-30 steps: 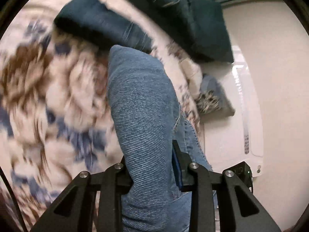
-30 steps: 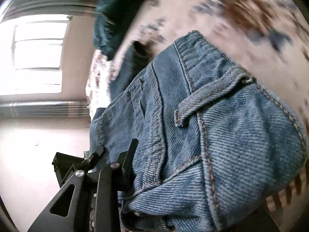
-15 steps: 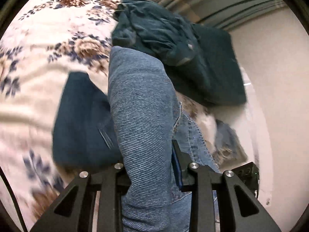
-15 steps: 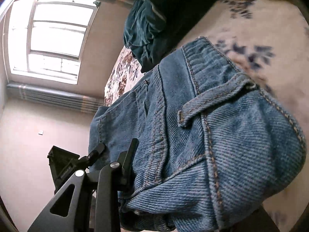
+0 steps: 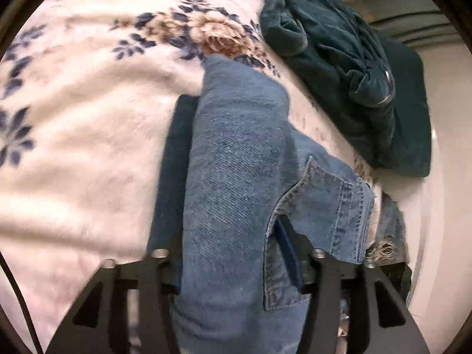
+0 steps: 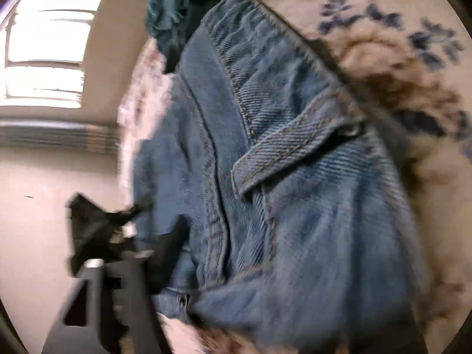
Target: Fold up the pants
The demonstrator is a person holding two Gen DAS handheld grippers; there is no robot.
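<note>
1. No brand, label or writing can be read in either view.
2. Left wrist view: the blue jeans (image 5: pixel 236 183) run from the bottom centre up to mid-frame and lie on a floral blanket (image 5: pixel 88 147) on the bed. A darker folded denim piece (image 5: pixel 171 177) shows along their left edge. A heap of dark teal clothes (image 5: pixel 348 67) sits at the upper right.
3. The left hand-held gripper (image 5: pixel 236 268) straddles the jeans at the bottom. Its jaws have just been opening; the denim is still between them and the right pad stands clear of the cloth.
4. Right wrist view, blurred: the jeans' waistband and a belt loop (image 6: pixel 295 150) fill the centre and right.
5. The right hand-held gripper (image 6: pixel 165 253) sits at the lower left. Its jaws have just been opening with the jeans between them. Only its left finger (image 6: pixel 97 280) shows, clear of the cloth.
</note>
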